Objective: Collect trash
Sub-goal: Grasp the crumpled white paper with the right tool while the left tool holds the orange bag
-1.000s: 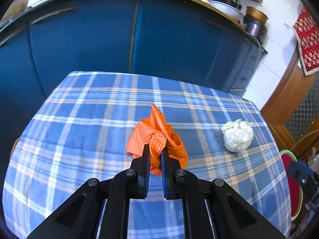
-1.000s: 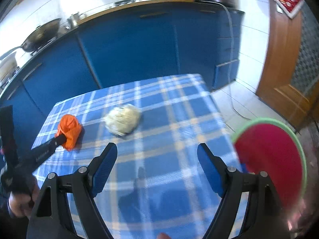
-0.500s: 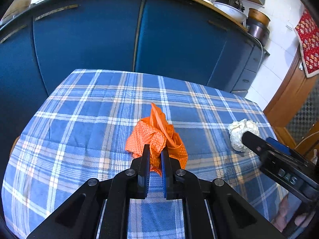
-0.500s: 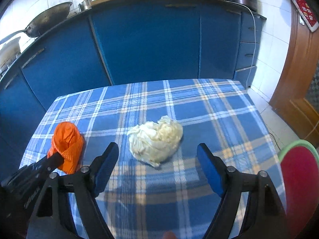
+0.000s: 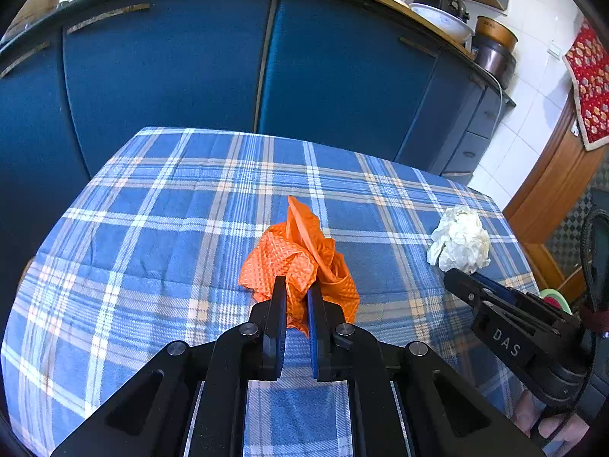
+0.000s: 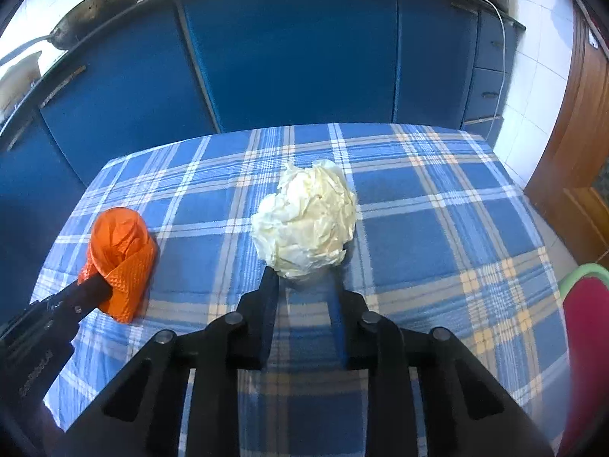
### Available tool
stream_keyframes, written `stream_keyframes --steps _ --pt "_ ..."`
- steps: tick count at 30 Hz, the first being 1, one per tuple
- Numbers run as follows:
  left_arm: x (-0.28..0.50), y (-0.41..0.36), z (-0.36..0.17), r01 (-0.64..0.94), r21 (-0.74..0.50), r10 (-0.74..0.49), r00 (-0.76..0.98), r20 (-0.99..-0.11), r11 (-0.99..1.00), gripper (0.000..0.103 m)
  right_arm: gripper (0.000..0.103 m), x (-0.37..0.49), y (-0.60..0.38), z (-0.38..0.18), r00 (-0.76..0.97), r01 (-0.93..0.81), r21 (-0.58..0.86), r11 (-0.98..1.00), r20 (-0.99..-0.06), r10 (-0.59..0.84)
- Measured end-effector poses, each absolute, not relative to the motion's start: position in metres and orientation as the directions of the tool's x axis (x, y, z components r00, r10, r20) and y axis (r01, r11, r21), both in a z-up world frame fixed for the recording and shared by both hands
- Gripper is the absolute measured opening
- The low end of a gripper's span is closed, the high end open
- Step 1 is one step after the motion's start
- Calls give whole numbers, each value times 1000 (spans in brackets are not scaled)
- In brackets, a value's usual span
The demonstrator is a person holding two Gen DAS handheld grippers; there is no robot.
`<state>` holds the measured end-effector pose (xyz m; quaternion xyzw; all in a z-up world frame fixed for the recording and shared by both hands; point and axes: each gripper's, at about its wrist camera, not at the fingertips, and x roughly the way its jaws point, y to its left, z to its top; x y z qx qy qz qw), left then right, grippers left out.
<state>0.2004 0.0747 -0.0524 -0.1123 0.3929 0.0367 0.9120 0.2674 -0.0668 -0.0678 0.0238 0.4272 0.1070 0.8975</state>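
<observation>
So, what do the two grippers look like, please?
Both are matte black plastic. The left gripper has thin blue pads on the inner faces of its fingers and round silver screws at the joints. The right gripper has the same black body and screws; seen from the left wrist view, its side carries white letters "DAS".

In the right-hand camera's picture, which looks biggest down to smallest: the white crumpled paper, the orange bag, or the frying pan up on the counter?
1. White crumpled paper, biggest.
2. Orange bag, somewhat smaller.
3. Frying pan, smallest-looking.
The pan sits far back on the counter, so its real size may well be bigger.
</observation>
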Motion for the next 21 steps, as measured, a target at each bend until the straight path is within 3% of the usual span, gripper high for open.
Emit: stream_keyframes --steps 21 --pt "190 59 -38 -100 -170 -43 734 -678 980 9 27 169 -139 -27 676 -58 159 986 -720 156"
